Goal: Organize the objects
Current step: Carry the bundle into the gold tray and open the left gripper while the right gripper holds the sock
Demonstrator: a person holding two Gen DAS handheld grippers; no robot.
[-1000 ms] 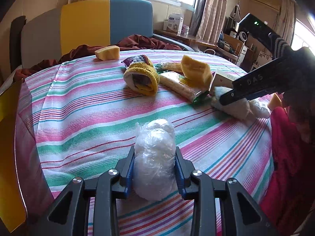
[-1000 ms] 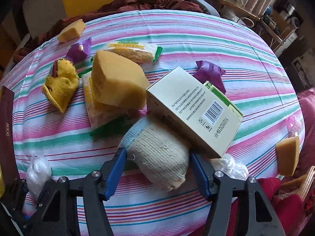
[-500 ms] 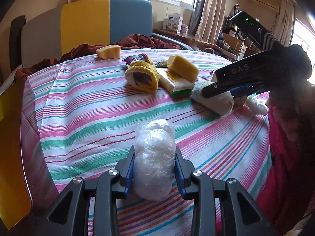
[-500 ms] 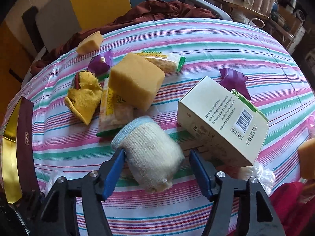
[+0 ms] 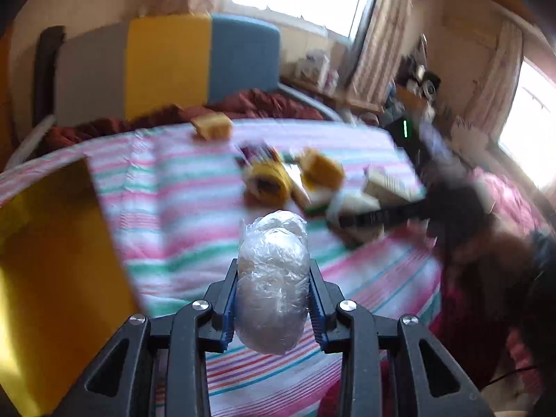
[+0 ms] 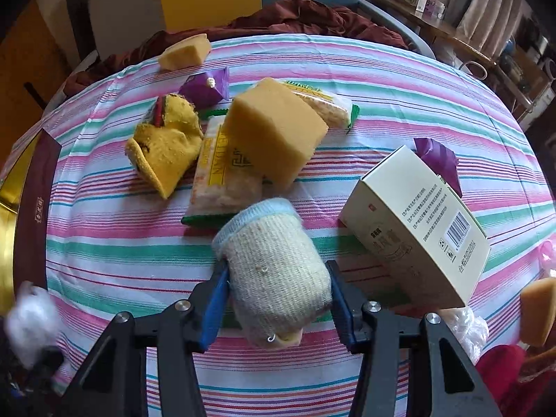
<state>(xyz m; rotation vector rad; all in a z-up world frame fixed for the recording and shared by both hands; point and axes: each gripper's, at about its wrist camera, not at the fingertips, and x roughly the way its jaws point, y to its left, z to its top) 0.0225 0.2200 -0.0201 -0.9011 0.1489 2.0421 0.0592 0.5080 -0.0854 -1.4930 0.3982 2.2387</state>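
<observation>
- Plastic-wrapped bundle point(image 5: 272, 283): my left tongs point(image 5: 273, 307) are clamped on it, carrying it above the striped cloth point(image 5: 166, 208).
- Rolled sock point(image 6: 274, 274): my right tongs point(image 6: 276, 307) are closing around it, pads touching.
- Next, I judge: secure the sock, lift clear of the box point(image 6: 417, 226) just right.

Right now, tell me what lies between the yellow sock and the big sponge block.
A yellow-printed snack packet, partly under the sponge block, beside the yellow sock; right wrist view.

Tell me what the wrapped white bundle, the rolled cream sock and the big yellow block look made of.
Wrapped white bundle: thin clear plastic film, glossy and crinkled, over something white; contents unclear.
Rolled cream sock: knitted yarn, matte, ribbed weave, pale blue cuff.
Big yellow block: probably foam sponge, with a dull, finely pored surface.
</observation>
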